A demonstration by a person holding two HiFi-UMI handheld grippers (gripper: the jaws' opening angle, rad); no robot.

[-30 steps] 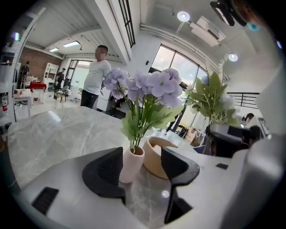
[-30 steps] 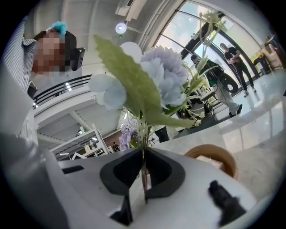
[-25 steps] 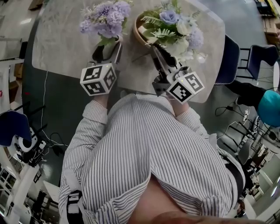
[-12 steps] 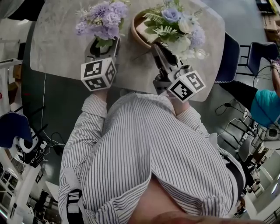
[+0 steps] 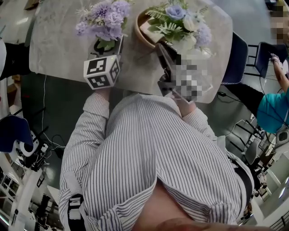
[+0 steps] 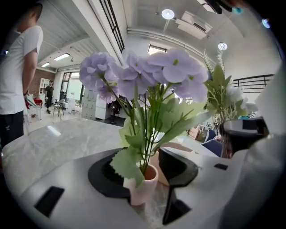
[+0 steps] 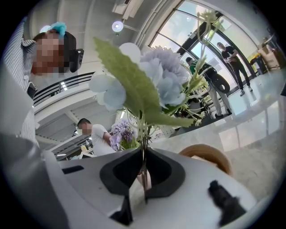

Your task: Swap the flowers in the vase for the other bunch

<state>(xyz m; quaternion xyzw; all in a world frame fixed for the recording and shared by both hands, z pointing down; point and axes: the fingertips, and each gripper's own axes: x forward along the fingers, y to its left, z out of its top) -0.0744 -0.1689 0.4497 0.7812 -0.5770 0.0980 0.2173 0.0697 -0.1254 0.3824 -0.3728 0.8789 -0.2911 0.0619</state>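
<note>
Left gripper [image 6: 142, 172], jaws just closing round vase [image 6: 140, 191]; right gripper [image 7: 143, 172], jaws clamping bouquet stems [image 7: 142, 130], bowl [image 7: 208, 156] behind

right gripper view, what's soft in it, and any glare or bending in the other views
Right gripper view: the near leaf and pale flowers are soft, the windows wash out, and the edges curve. Left gripper view: purple flowers fairly sharp, ceiling lamp flares, dark round border. Head view: table edges bow, light is even.

On the tabletop [image 5: 58, 40], the vase [image 6: 140, 183] stands between the left claw's [image 6: 145, 170] jaws, which have just been closing; the bunch [image 7: 152, 80] is in the right claw [image 7: 143, 172], the bowl [image 7: 205, 154] just beyond.
</note>
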